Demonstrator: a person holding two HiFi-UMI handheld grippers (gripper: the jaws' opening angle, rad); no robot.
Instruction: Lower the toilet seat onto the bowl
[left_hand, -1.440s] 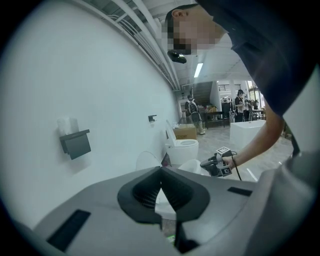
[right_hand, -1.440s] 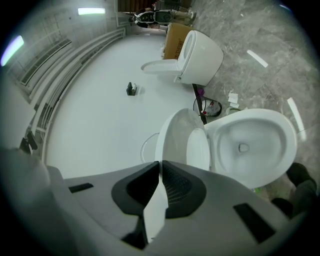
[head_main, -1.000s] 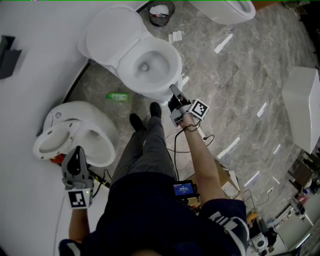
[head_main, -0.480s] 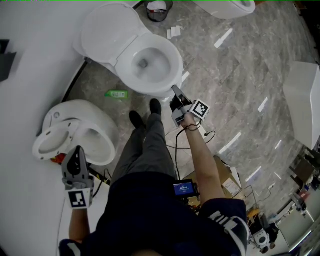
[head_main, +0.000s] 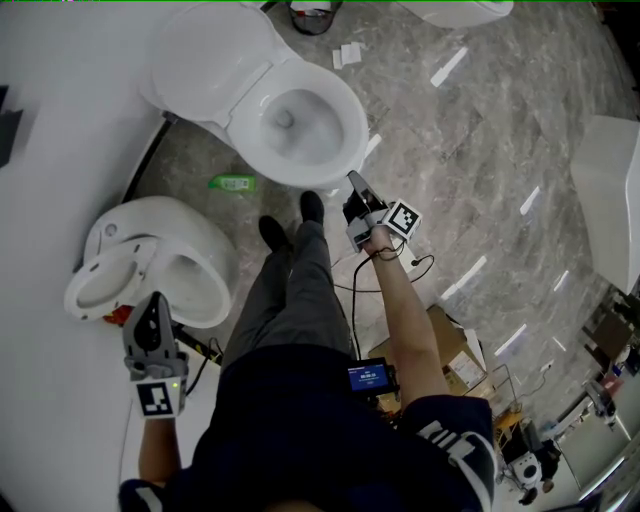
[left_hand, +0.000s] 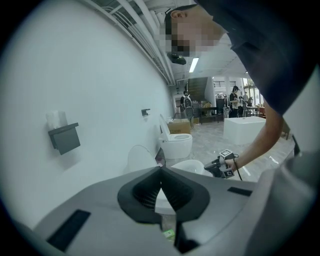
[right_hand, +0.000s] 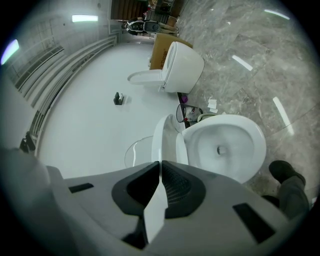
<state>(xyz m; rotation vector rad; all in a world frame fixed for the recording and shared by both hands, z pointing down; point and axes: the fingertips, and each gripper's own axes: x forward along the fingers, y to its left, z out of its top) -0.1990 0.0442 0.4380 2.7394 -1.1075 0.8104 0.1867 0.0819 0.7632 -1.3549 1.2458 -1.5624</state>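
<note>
The white toilet (head_main: 300, 125) stands at the top of the head view, its bowl open and its seat and lid (head_main: 210, 60) raised against the wall. In the right gripper view the seat (right_hand: 181, 145) stands upright beside the bowl (right_hand: 227, 145). My right gripper (head_main: 353, 179) hovers just in front of the bowl's front rim, shut and empty, not touching the toilet. My left gripper (head_main: 152, 300) hangs low at the left, shut and empty, beside a second toilet (head_main: 150, 262).
The person's legs and black shoes (head_main: 290, 225) stand right in front of the bowl. A green packet (head_main: 232, 183) lies on the marble floor, and a small bin (head_main: 310, 15) stands behind the toilet. A cardboard box (head_main: 445, 345) lies at the right. Another toilet (right_hand: 175, 62) stands further along the wall.
The toilet sits slightly lower and nearer in the head view as the head camera shifts. The right gripper has barely moved by the bowl's front rim. Both grippers stay shut.
</note>
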